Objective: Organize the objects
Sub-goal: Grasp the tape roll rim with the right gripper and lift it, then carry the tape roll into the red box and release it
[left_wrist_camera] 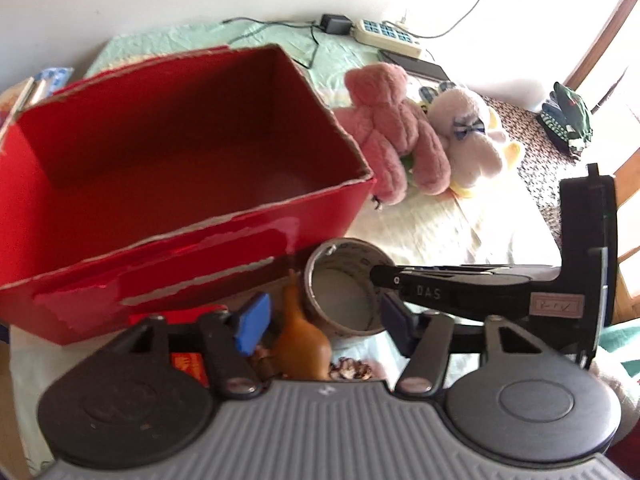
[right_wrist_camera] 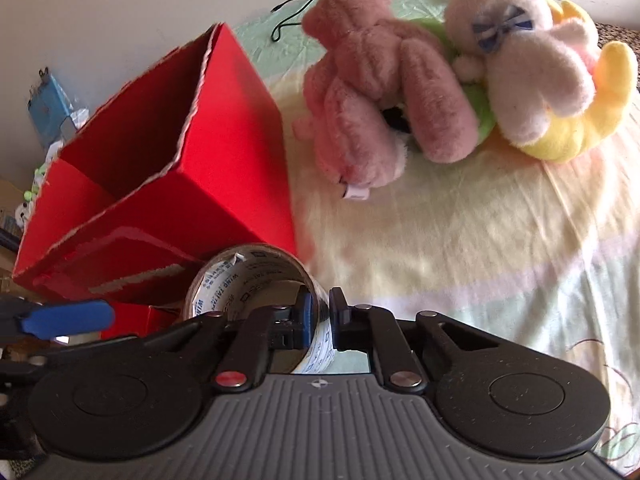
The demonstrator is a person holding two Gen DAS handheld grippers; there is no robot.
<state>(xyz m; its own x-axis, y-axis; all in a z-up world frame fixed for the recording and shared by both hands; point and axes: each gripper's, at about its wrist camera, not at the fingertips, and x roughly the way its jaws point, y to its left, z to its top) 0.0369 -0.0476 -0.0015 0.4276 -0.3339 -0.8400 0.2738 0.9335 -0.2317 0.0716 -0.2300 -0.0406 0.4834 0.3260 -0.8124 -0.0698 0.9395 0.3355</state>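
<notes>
A red cardboard box (left_wrist_camera: 168, 152) stands open and empty on the bed; it also shows in the right wrist view (right_wrist_camera: 168, 184). My right gripper (right_wrist_camera: 320, 320) is shut on the wall of a clear tape roll (right_wrist_camera: 248, 280), held beside the box's near corner. In the left wrist view the tape roll (left_wrist_camera: 344, 284) hangs from the right gripper (left_wrist_camera: 440, 288), between my left gripper's blue pads. My left gripper (left_wrist_camera: 324, 320) is open, above a brown toy animal (left_wrist_camera: 300, 336). A pink teddy bear (right_wrist_camera: 372, 92) and a white plush (right_wrist_camera: 528, 64) lie right of the box.
A yellow and green plush (right_wrist_camera: 580, 120) lies under the white one. A power strip (left_wrist_camera: 388, 36), a charger (left_wrist_camera: 336, 24) and cables lie at the far edge of the bed by the wall. A dark green item (left_wrist_camera: 568, 116) lies at the right. The sheet (right_wrist_camera: 440, 240) spreads to the right.
</notes>
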